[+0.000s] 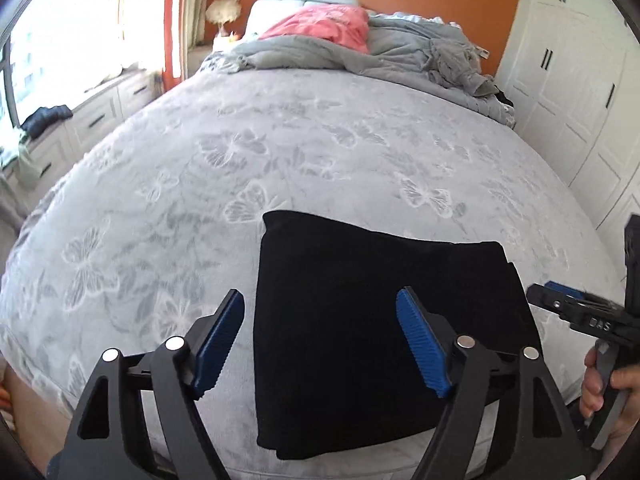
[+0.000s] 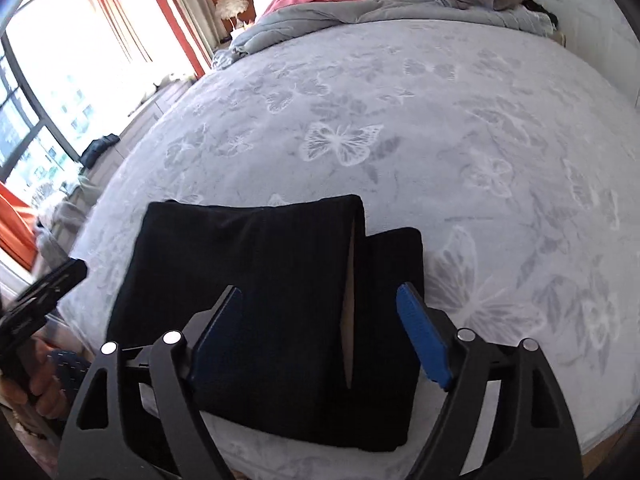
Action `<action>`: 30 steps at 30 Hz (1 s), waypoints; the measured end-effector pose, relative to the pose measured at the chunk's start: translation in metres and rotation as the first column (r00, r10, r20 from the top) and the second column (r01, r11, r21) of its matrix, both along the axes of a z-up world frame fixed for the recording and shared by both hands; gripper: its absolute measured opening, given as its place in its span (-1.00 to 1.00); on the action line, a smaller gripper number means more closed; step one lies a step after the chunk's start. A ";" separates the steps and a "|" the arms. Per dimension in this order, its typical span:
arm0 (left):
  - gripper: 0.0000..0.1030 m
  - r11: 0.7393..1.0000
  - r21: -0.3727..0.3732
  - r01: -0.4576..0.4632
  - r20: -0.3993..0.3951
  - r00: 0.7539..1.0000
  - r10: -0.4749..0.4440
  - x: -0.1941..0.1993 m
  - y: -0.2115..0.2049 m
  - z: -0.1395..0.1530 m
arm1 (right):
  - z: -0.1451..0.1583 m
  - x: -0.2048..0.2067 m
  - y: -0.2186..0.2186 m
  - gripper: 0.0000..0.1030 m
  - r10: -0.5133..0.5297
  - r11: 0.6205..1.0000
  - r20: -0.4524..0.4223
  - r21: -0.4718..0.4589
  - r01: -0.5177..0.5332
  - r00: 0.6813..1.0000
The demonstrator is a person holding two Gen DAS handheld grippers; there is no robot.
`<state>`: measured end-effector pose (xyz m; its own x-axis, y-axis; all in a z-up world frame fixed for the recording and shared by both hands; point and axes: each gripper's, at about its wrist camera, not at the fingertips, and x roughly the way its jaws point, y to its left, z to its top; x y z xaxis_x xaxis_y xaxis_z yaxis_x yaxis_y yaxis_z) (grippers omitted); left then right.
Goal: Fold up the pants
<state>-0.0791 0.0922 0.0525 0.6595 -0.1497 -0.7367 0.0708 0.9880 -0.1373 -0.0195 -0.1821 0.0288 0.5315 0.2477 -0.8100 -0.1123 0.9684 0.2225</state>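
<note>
The pants (image 1: 380,320) lie folded into a compact black stack on the bed (image 1: 200,160), near its front edge. Both hand-held grippers, left (image 1: 320,344) and right (image 2: 320,336), hang above with jaws wide and empty. The folding looks finished.

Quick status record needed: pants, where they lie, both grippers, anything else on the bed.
pants: black pants, folded into a compact stack, top layer offset from the lower one
surface: bed cover with butterfly print, pants near its front edge
left gripper: open, above the pants, holding nothing
right gripper: open, above the pants, holding nothing
also on bed: pink pillow, rumpled grey quilt at the far end
</note>
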 end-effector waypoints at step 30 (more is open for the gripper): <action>0.60 0.998 -0.038 -0.054 -0.125 0.991 0.049 0.011 0.010 -0.053 | -0.040 -0.039 -0.010 -0.37 -0.048 0.993 -0.058 0.102 0.053 0.997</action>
